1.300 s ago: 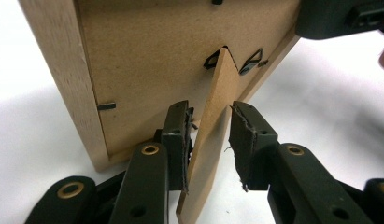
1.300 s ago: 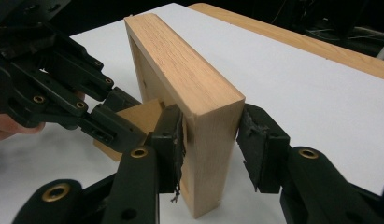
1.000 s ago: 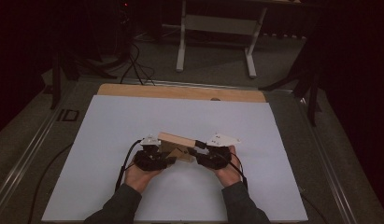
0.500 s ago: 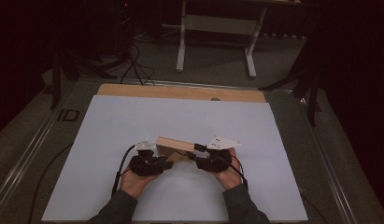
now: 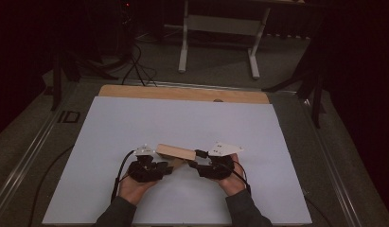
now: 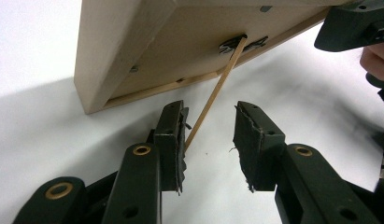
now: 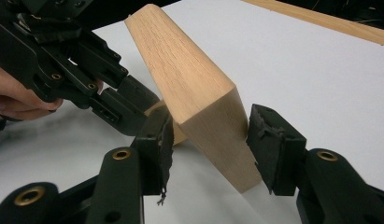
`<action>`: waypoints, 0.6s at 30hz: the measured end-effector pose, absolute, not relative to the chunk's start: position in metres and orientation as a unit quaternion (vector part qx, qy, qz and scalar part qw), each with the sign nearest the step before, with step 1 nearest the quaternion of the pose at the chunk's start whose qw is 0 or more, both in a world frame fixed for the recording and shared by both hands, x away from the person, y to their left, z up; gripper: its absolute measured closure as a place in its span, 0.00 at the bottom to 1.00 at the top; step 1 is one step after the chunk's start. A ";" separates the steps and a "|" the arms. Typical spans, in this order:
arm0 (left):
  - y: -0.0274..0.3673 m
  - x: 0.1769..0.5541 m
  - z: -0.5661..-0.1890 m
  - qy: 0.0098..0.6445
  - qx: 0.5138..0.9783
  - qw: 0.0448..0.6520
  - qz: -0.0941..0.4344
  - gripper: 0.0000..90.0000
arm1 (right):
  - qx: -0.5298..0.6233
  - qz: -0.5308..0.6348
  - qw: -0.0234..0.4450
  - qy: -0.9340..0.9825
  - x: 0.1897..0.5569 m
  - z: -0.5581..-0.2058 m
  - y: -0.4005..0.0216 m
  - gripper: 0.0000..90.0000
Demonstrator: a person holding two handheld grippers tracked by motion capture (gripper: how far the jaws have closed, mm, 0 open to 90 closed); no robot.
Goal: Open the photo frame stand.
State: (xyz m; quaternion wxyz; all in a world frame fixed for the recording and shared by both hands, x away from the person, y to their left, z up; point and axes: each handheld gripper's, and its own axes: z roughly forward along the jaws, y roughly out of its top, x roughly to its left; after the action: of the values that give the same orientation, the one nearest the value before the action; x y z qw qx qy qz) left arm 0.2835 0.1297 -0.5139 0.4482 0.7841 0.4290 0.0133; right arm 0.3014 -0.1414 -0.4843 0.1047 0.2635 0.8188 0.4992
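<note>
Near the table's front edge, the right gripper (image 7: 208,140) has just been opening around the wooden frame (image 7: 194,88), pads off it.

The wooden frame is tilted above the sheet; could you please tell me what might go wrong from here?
The jaws of the right claw have just been opening with an end of the wooden frame between them, so the tilted frame may drop onto the white sheet. The thin stick hinged to its back lies loose inside the open left claw, against one pad; a sideways nudge could snap it.
</note>
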 end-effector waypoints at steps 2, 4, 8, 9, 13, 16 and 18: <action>0.130 0.283 -0.514 0.429 0.784 0.449 0.015 0.70 | 0.263 0.499 0.105 0.819 0.301 -0.484 -0.141 0.56; 0.131 0.283 -0.514 0.429 0.783 0.449 0.014 0.70 | 0.263 0.499 0.105 0.819 0.301 -0.484 -0.141 0.56; 0.131 0.283 -0.515 0.431 0.782 0.450 0.013 0.70 | 0.260 0.499 0.105 0.820 0.301 -0.485 -0.141 0.55; 0.131 0.283 -0.515 0.432 0.782 0.450 0.013 0.70 | 0.260 0.499 0.105 0.820 0.301 -0.485 -0.141 0.55; 0.131 0.282 -0.516 0.432 0.782 0.448 0.011 0.70 | 0.257 0.495 0.104 0.823 0.300 -0.485 -0.140 0.54; 0.132 0.281 -0.516 0.432 0.783 0.447 0.011 0.70 | 0.253 0.491 0.106 0.827 0.298 -0.485 -0.139 0.53; 0.132 0.280 -0.516 0.433 0.783 0.447 0.012 0.70 | 0.252 0.489 0.108 0.828 0.297 -0.485 -0.138 0.53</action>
State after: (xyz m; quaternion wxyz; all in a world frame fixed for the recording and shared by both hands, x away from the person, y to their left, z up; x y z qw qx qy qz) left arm 0.2801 0.1322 -0.5160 0.4470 0.7826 0.4330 0.0124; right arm 0.2972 -0.1383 -0.4846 0.1083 0.2521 0.8282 0.4887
